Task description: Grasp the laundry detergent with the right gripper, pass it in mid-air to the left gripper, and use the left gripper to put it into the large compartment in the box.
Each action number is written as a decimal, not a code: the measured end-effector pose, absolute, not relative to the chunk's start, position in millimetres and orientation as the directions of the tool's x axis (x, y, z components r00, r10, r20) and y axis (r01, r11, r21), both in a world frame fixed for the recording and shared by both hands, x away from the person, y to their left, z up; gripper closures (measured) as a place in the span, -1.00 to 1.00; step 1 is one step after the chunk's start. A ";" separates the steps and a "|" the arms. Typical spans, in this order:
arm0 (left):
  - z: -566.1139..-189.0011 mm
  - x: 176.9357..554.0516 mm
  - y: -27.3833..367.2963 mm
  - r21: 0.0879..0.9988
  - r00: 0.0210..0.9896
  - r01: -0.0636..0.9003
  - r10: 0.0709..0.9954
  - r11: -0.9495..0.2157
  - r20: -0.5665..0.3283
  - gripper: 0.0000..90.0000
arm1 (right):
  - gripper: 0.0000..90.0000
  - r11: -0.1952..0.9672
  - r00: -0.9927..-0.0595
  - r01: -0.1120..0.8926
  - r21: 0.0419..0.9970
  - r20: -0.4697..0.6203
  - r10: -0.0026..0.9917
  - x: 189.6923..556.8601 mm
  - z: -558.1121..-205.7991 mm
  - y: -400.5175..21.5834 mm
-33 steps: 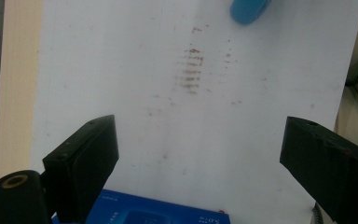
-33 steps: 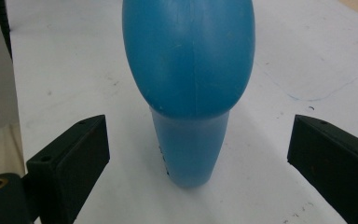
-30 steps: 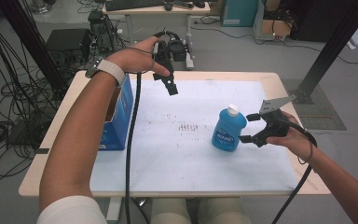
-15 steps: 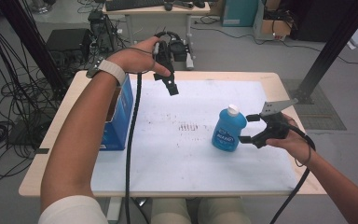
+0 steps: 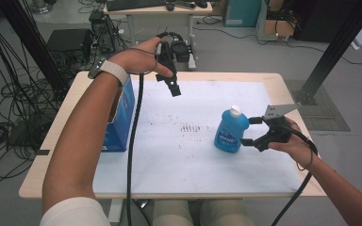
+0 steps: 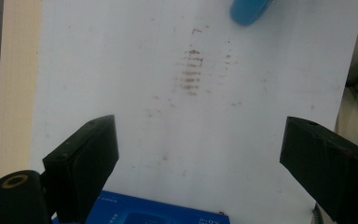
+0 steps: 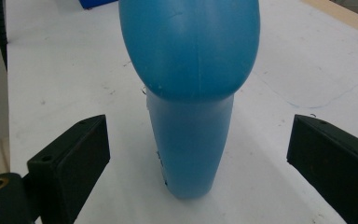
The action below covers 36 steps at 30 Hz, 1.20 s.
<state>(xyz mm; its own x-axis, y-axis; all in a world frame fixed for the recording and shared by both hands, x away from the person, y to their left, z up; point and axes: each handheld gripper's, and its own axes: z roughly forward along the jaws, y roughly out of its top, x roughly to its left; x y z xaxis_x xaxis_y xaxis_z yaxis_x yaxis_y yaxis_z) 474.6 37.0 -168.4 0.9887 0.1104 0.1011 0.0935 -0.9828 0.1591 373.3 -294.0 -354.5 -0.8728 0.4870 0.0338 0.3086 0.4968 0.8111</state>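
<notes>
— Where is the blue bottle (image 5: 231, 134)?

— It stands upright on the white worktop (image 5: 193, 155), closer to the right edge. My right gripper (image 5: 250, 131) is right beside it. My jaws are wide apart, one on each side of the bottle, not touching it.

— Will it be hard to pick up?

— I think it's smooth plastic, so it may slip. If it's full, it may be a bit heavy. It looks a little squishy too. I'd grab the flat lower part, under the round bulge, not the white cap (image 5: 235, 111).

— And your other hand?

— My left gripper (image 5: 172, 84) hangs over the far edge, jaws apart, holding nothing. The blue box (image 5: 122, 117) sits by the left edge. The middle has lots of room.
</notes>
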 end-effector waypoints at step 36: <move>-169.7 475.8 37.4 0.161 0.988 0.097 0.114 -0.982 0.104 -0.74 | -0.87 0.468 -0.871 0.319 0.824 0.060 0.488 370.3 -364.5 -295.6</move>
